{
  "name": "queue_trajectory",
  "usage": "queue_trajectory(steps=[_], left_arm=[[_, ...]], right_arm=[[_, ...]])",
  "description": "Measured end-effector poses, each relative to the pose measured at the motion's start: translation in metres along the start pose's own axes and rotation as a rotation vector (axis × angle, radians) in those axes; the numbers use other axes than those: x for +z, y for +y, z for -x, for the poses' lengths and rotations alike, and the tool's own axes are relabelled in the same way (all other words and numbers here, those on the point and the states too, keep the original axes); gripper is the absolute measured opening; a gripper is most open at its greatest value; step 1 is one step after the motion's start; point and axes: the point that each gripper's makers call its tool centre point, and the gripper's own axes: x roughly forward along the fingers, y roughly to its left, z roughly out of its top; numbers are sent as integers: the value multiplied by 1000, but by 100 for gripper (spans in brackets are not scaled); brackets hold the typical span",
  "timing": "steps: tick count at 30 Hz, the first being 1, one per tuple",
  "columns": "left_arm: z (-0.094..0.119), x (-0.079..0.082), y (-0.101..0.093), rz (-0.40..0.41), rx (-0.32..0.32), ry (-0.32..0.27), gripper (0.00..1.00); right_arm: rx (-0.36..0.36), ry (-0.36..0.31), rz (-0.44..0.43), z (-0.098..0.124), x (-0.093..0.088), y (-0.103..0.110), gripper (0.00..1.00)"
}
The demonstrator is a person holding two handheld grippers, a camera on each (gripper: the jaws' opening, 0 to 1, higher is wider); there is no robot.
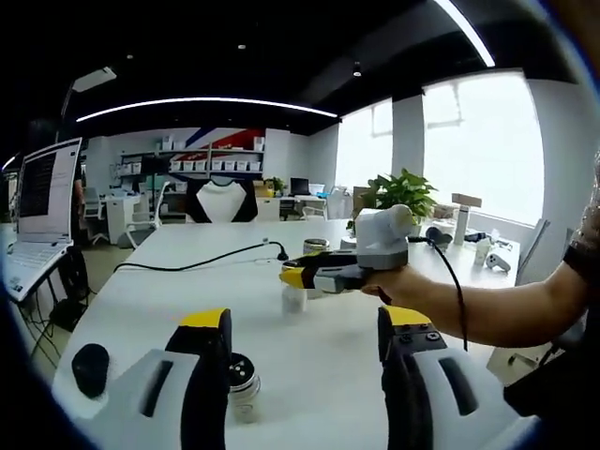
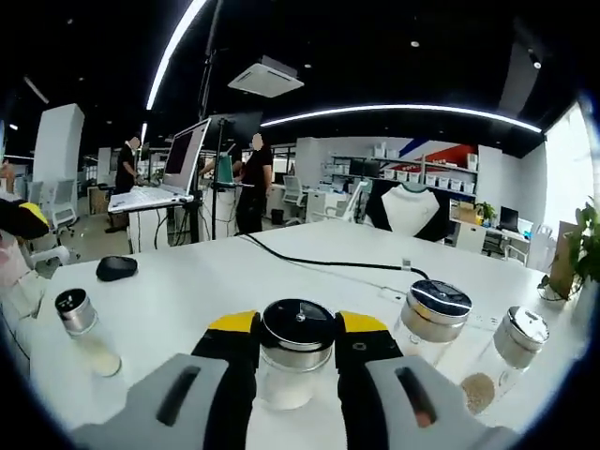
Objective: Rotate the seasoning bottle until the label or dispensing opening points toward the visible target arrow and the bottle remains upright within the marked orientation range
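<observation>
Right gripper point(image 2: 296, 361): jaws clamped on the seasoning bottle point(image 2: 294, 361), upright on the white table point(image 2: 187, 281), at 6 o'clock in the right gripper view
Left gripper point(image 1: 305, 375): jaws wide, nothing between them; a small jar point(image 1: 244, 380) just beside its left jaw at 7 o'clock
Risk: twisting off-axis could tip the bottle; a loose hold could let the glass slip without turning
Target arrow: I cannot see one
Neighbours: two shakers point(image 2: 433, 319) point(image 2: 502, 361) near at 3 o'clock could get knocked; another shaker point(image 2: 80, 328) at 9 o'clock
Further off: black cable point(image 2: 319, 262), mouse point(image 2: 116, 268), laptop point(image 2: 173, 164)
</observation>
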Motion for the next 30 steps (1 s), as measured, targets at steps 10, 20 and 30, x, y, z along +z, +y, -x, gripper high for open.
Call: queue_trajectory(steps=[10,20,30], left_arm=[[-13,-10,-27,-16,-56,25,65],[-34,-36,-58,-35,-135,81,65],[-52,-47,-78,-66,-193,119,63]], right_arm=[[56,-23,7,50,6,26,28],[127,-51,-4,108,16,49,28],[190,-82,-47,146,29,64,28]])
